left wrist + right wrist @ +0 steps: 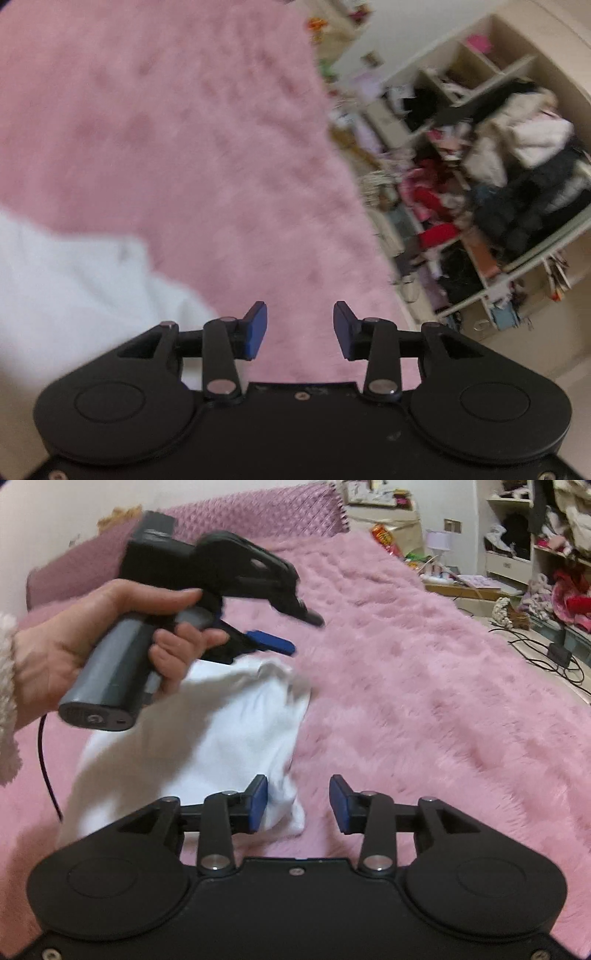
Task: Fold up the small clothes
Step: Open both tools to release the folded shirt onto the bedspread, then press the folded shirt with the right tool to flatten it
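Only the right wrist view shows the bare hand gripping the left gripper just over the far edge of the one crumpled white cotton garment on the fluffy pink bedspread. The left view catches only its near-left corner. Both the left and the right gripper stand parted and empty, with bare bedspread stretching right to the bed's edge.

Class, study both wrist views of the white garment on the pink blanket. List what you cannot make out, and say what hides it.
- White garment: its type; blurred, bunched, and partly covered by the left hand and left tool in the right wrist view.
- In the left wrist view the garment runs off the left edge.
- Shelf contents: motion blur.
- Right tool: not seen from outside.
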The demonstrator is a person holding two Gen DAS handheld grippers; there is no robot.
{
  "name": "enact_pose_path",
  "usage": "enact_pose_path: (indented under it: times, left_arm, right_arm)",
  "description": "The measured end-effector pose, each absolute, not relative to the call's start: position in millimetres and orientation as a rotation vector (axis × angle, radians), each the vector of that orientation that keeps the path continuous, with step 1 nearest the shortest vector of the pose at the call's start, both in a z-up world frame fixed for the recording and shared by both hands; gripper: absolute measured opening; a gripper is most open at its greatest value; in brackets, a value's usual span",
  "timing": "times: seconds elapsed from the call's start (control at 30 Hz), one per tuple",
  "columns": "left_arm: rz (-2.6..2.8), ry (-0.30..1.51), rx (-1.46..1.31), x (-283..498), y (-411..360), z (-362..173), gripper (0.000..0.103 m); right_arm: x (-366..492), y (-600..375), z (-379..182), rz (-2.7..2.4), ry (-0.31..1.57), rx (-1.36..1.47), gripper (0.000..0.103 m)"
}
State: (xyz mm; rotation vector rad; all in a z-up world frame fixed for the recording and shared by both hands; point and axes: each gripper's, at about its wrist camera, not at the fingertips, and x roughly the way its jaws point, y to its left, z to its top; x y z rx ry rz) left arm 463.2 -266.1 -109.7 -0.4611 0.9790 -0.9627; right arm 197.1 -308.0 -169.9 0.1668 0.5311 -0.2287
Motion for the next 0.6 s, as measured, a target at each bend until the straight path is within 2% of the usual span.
enact_pose_path:
  times: [0.13, 0.23, 0.37, 0.43, 0.6]
  left_arm:
    - [-1.016, 0.888, -0.436, 437.1, -230.9, -69.0, 0.042]
    - [-0.982, 0.879, -0.372, 406.7, -189.1, -63.8, 0.043]
    - [-0.902, 0.917, -0.310, 361.4, -140.5, -87.4, 0.044]
    - [-0.879, 0.958, -0.326, 342.0, -122.7, -109.6, 0.044]
    - [-0.827, 1.022, -0.332, 321.4, -106.5, -151.1, 0.043]
  right_arm:
    - [200.6, -337.4, -143.1, -0.175, 0.421, 0.235, 0.038]
    - [226.9, -365.4, -129.9, -0.114, 0.404, 0.287, 0.039]
    - [280.5, -400.9, -138.6, 0.034, 0.492, 0.345, 0.039]
    - [305.5, -410.2, -149.6, 0.091, 0.541, 0.356, 0.034]
    - [349.2, -428.5, -175.2, 0.099, 0.661, 0.476, 0.033]
